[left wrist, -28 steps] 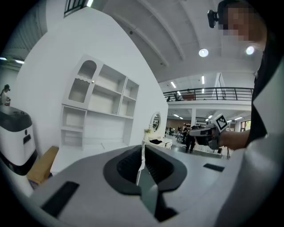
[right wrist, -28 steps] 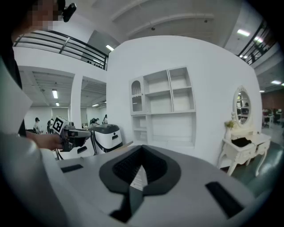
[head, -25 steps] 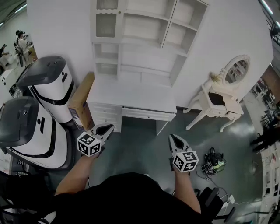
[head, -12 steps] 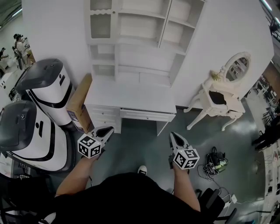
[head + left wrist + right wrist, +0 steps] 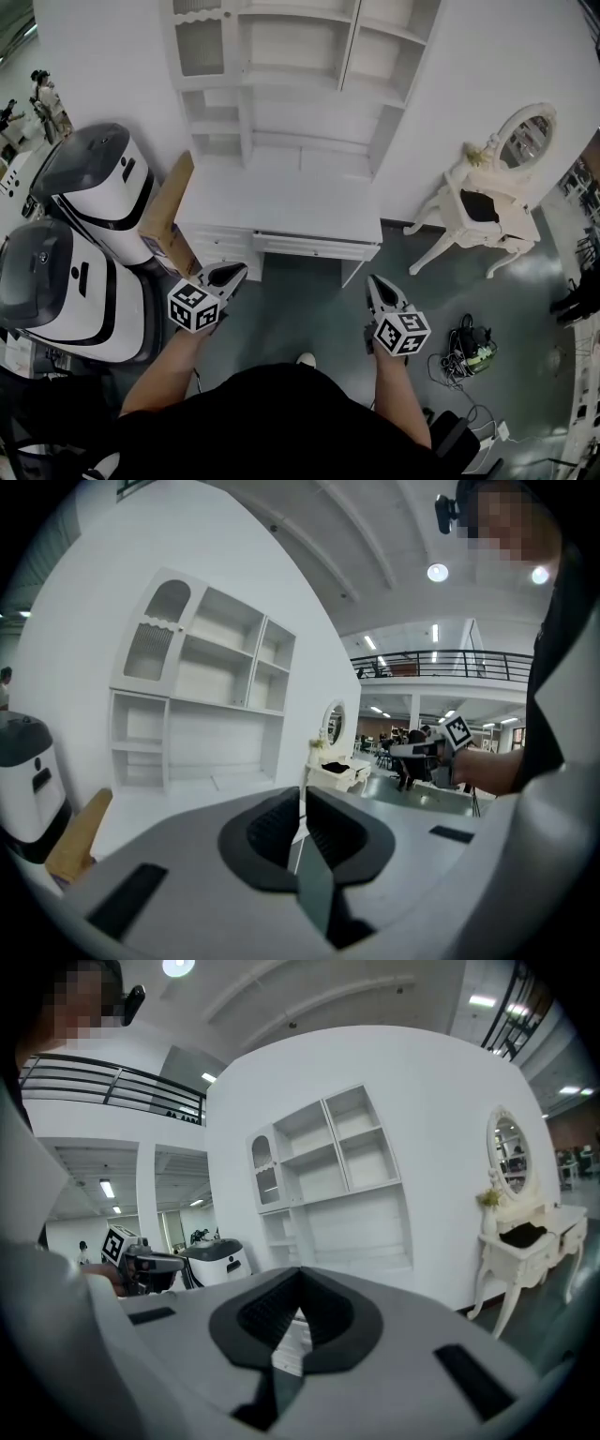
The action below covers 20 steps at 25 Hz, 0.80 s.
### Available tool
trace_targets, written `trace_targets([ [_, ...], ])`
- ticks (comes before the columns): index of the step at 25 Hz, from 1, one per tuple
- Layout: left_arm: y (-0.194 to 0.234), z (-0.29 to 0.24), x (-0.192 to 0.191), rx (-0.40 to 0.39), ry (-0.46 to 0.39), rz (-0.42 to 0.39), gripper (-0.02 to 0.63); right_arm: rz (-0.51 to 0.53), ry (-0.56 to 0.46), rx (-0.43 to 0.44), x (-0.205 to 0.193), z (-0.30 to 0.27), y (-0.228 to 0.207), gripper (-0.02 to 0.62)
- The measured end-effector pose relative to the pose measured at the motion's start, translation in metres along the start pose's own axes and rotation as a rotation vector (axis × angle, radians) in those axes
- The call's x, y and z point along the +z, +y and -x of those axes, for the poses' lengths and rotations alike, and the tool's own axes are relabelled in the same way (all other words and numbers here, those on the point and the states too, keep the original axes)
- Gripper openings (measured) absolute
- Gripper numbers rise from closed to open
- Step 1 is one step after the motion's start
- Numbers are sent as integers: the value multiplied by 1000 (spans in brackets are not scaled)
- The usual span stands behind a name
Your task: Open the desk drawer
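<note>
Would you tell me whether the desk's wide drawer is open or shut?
Shut: the drawer front sits in line under the desktop edge, and no interior shows.

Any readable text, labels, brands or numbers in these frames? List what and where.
No text reads in any view.
Cubes on the left gripper and right gripper: black-and-white marker patterns only, no letters.
Label on the cardboard box: too small to read.
Dark marks on the white machines: too small to read.
</note>
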<state>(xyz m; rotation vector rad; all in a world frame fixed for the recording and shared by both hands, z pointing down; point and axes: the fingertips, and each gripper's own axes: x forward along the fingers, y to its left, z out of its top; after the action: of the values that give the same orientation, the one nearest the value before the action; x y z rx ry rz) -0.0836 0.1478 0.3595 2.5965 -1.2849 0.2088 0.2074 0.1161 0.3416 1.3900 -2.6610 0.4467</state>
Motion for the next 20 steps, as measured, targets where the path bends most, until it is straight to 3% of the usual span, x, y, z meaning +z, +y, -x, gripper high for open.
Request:
trace_targets([
  [20,-1,-110,16,86,63,26,28,-28,43,95,16,-66,-118,28],
])
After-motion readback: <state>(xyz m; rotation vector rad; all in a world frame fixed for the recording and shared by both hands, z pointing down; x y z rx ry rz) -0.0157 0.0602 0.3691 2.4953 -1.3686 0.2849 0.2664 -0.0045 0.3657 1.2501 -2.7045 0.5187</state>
